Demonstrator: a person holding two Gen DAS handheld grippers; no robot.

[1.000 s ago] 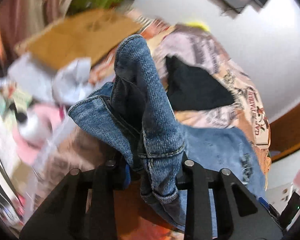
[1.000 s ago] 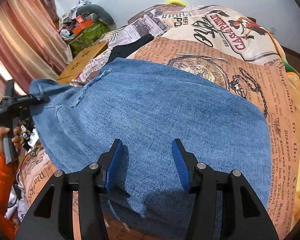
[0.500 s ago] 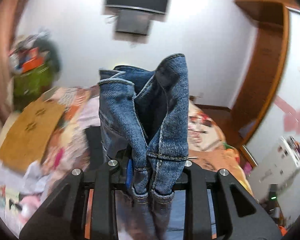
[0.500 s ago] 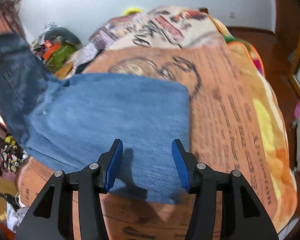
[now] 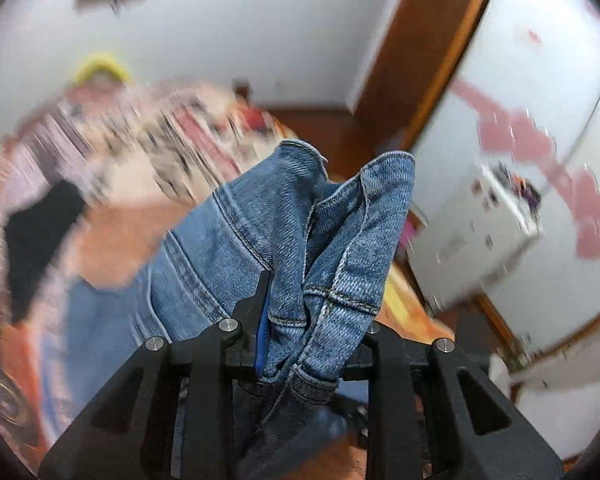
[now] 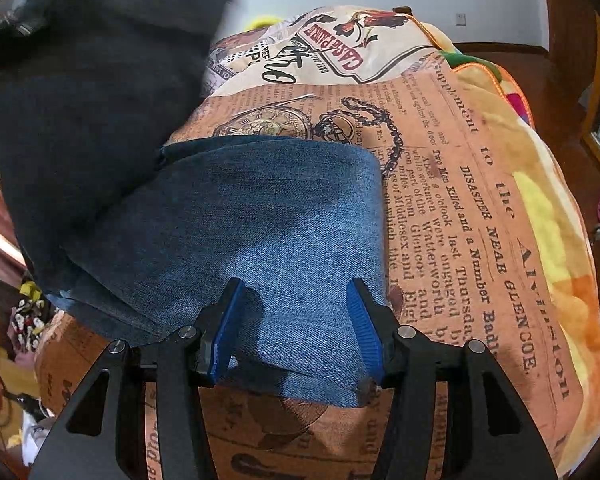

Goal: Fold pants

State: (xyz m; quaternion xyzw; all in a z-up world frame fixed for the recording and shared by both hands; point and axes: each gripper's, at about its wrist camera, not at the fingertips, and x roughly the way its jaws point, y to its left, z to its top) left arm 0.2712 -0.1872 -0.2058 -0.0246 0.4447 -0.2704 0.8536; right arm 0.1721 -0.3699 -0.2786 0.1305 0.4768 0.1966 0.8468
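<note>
Blue denim pants (image 6: 260, 232) lie on a bed with a newspaper-print cover (image 6: 460, 184). My left gripper (image 5: 300, 320) is shut on a bunched, seamed end of the pants (image 5: 300, 232) and holds it up above the bed; the view is motion-blurred. In the right wrist view the lifted part hangs dark (image 6: 92, 92) over the flat part at the left. My right gripper (image 6: 296, 324) is open and empty, its blue pads (image 6: 230, 324) spread just above the near edge of the flat denim.
A black garment (image 5: 36, 240) lies on the bed at the left. A yellow and orange blanket (image 6: 540, 208) runs along the bed's right edge. A white appliance (image 5: 480, 232) and a wooden door frame (image 5: 420, 40) stand to the right. Clutter lies on the floor at the left (image 6: 28, 316).
My left gripper has swung the held end of the pants up and over to the right across the bed. The flat denim now looks shorter, with the lifted part over it. The right gripper stayed open.
</note>
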